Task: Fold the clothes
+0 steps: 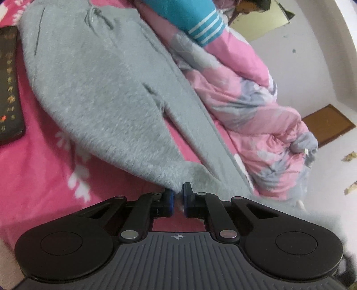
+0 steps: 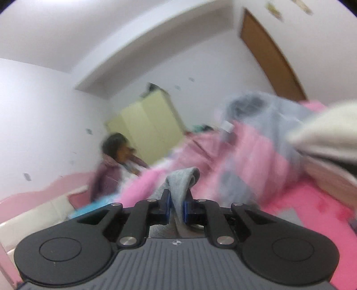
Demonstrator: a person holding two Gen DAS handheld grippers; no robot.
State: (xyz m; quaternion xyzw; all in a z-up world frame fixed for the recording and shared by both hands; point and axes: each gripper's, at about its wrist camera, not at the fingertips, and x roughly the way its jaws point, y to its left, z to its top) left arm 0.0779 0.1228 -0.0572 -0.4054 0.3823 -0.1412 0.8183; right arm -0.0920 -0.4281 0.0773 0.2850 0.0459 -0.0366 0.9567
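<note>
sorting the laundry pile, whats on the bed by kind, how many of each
grey sweatpants: 1, leg ends pinched in the left tongs and right tongs
pink and grey quilt: 1
teal striped garment: 1
phone: 1
total: 4, all lying on the pink sheet

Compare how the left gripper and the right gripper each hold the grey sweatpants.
The left gripper pinches only the very edge of the grey sweatpants, with little fabric between its fingers; the right gripper has a thick fold that sticks up past its fingers. The left gripper looks along the pants spread on the pink bedsheet; the right gripper's view is blurred and points at the room. Both are shut on grey fabric.
</note>
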